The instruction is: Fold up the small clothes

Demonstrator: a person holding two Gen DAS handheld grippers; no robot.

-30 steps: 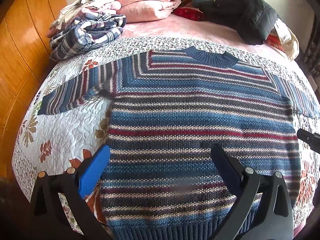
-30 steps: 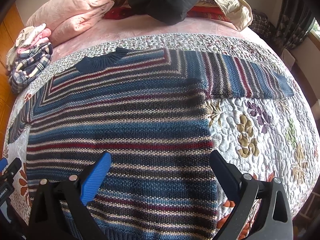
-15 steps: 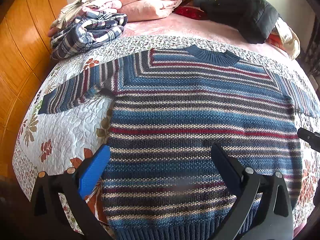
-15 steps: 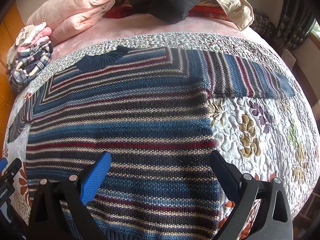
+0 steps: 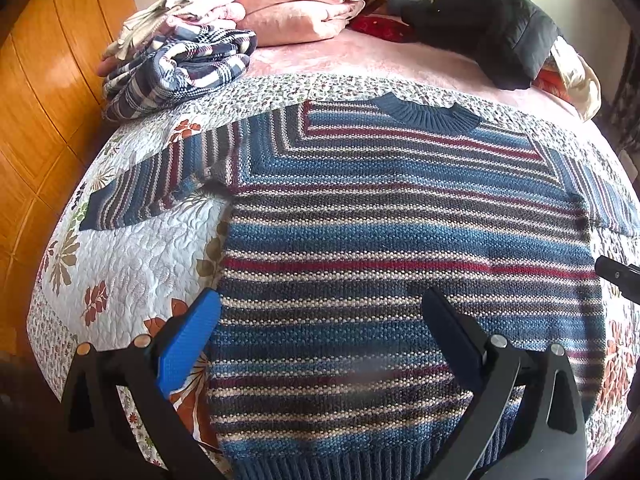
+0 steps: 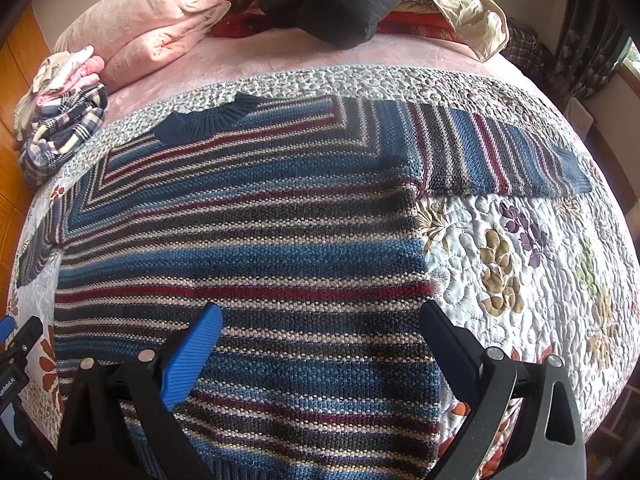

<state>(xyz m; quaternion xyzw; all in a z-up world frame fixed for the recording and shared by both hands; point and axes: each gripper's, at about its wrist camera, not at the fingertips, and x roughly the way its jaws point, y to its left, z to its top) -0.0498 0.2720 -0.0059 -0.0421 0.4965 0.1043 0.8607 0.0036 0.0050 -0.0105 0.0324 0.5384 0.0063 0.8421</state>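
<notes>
Left hand-held gripper (image 5: pixel 320 336): released, jaws spread wide and holding nothing; it hovers low in the frame over the bottom left part of the sweater, the blue finger above the garment's left edge.
Right hand-held gripper (image 6: pixel 320 336): also released and empty; it hovers over the lower right part of the body, the black finger just above the right side seam.
Sweater (image 5: pixel 400 220): striped knit, spread flat and face up on the quilt (image 5: pixel 132 256), collar (image 5: pixel 428 114) toward the top of the frame, ribbed hem (image 5: pixel 340 466) at the bottom edge between the fingers.
Sleeves: left sleeve (image 5: pixel 152 196) lies stretched out to the middle left of the left view; right sleeve (image 6: pixel 500 156) lies stretched out to the upper right of the right view. Neither is folded in.
Step in hand: judged to be the start of folding, with nothing yet gripped.
How to do it well: lower each gripper until one finger slides under the knit edge, pinch both layers together, then lift only enough to clear the quilt. Take matching points on each side so the fold line runs straight.
Risk: thick, stretchy knit may sag or slip from a shallow pinch; a finger may also catch the quilt beneath.
Bed clutter: plaid clothes (image 5: pixel 180 68) at upper left, pink blanket (image 6: pixel 148 32) and dark jacket (image 5: pixel 488 28) along the top, all well apart from the sweater.
</notes>
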